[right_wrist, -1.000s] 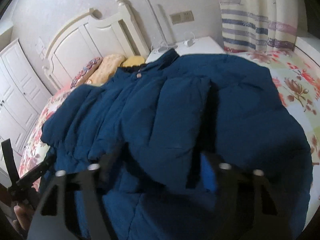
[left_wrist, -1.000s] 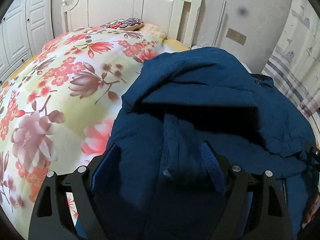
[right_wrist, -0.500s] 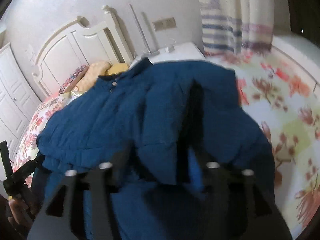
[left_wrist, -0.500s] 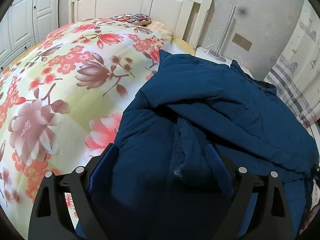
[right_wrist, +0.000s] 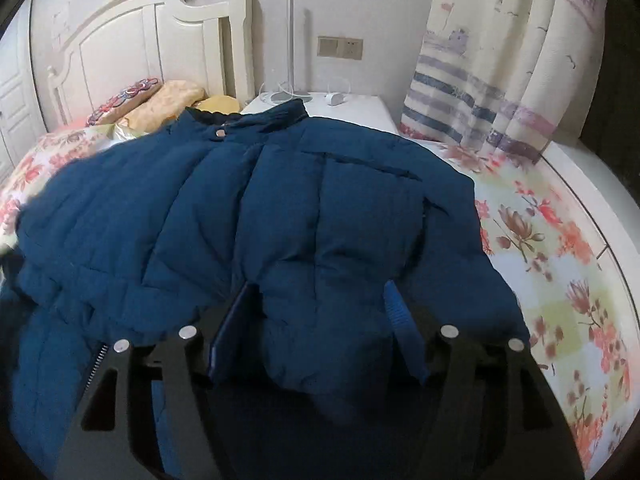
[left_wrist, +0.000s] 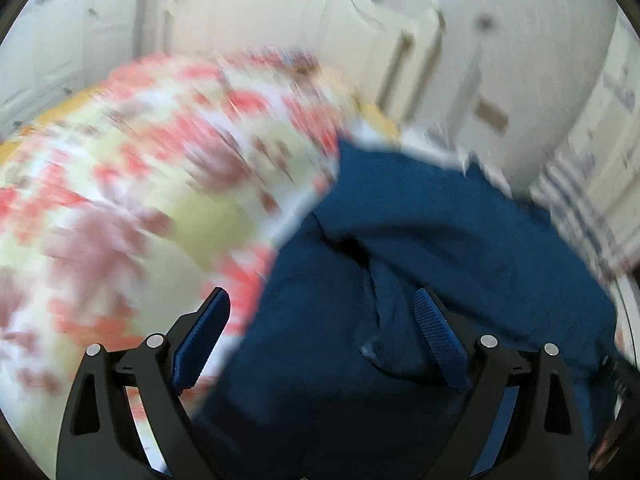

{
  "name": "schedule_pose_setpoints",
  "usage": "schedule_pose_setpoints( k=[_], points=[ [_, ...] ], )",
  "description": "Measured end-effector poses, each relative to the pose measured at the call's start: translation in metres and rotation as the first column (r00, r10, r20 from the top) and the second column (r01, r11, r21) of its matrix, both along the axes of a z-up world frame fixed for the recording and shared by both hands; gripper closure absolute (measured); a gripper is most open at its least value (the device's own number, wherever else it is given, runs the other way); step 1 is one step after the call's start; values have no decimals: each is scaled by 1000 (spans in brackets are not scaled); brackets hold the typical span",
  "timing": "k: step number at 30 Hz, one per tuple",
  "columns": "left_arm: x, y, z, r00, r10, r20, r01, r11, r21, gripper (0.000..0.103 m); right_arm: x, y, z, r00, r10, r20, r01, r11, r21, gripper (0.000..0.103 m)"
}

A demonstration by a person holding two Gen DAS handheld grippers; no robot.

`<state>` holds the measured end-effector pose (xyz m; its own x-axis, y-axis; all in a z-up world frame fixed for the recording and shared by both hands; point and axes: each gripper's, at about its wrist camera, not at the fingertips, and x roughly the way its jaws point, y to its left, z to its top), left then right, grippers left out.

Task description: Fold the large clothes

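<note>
Spread lengthwise on the floral bed (right_wrist: pixel 560 240), a navy puffer jacket (right_wrist: pixel 280 208) points its snap-buttoned collar (right_wrist: pixel 248 118) toward the white headboard (right_wrist: pixel 160 40). Both the left tool (left_wrist: pixel 320 320) and the right tool (right_wrist: pixel 320 320) gape wide, padding bulging between their fingers. No readable lettering shows.

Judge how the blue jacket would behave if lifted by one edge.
The jacket looks puffy and quilted, so probably light for its bulk. It drapes over the bed, so it would likely sag and unfold. Its smooth shell may slip.
</note>
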<state>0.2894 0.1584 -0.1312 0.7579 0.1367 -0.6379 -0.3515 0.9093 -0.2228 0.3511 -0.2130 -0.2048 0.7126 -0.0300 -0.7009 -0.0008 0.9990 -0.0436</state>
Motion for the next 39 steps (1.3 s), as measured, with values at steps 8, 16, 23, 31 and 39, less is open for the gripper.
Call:
schedule_pose_setpoints(
  k=[8, 16, 23, 31, 39],
  points=[
    [53, -64, 74, 972, -225, 64, 211, 960, 183, 8, 3, -10, -7, 1000, -2, -23, 3, 999, 35, 31],
    [140, -85, -22, 920, -281, -275, 331, 931, 156, 4, 1, -12, -7, 1000, 2, -26, 0, 997, 79, 30],
    [125, -88, 6, 921, -337, -196, 372, 909, 185, 5, -10, -28, 18, 999, -20, 29, 14, 986, 167, 31],
    [169, -102, 32, 931, -297, -211, 355, 868, 346, 4, 51, 33, 49, 990, 134, 49, -130, 988, -79, 31],
    [195, -73, -28, 909, -285, -305, 358, 908, 218, 4, 77, 34, 0, 985, 160, -56, -164, 984, -72, 27]
  ],
)
